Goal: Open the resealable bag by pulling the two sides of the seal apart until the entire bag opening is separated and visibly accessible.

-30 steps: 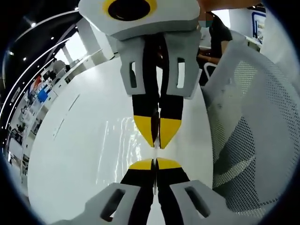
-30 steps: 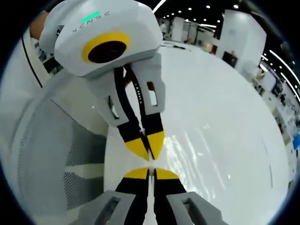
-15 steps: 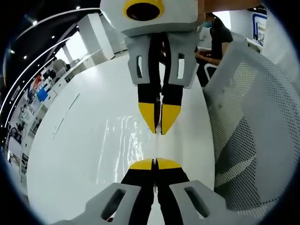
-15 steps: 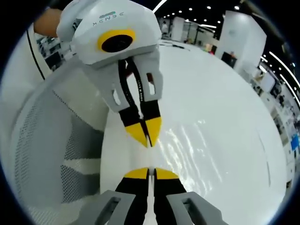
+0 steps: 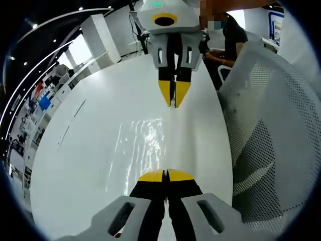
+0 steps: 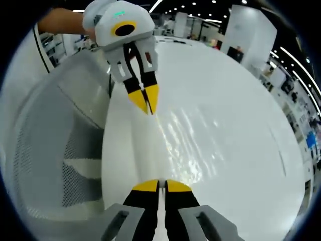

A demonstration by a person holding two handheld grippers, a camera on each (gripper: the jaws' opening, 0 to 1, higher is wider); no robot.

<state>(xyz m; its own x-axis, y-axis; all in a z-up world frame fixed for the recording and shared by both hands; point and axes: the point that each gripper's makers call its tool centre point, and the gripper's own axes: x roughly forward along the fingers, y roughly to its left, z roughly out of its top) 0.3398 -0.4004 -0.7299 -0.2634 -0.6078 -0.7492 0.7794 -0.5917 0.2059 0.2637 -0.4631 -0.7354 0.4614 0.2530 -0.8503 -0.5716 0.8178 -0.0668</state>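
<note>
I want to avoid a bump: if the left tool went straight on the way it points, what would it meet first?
Probably the right tool, which faces it tip to tip across the stretched clear bag that both pinch; depth is hard to judge.

A glossy white surface (image 5: pixel 90 150) reflects ceiling lights. A white mesh chair (image 5: pixel 271 125) stands beside its edge. A seated person in dark clothes (image 5: pixel 231 37) is behind it.

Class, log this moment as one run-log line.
left tool: shut on bag side | right tool: shut on opposite side | clear bag: stretched between | white table
</note>
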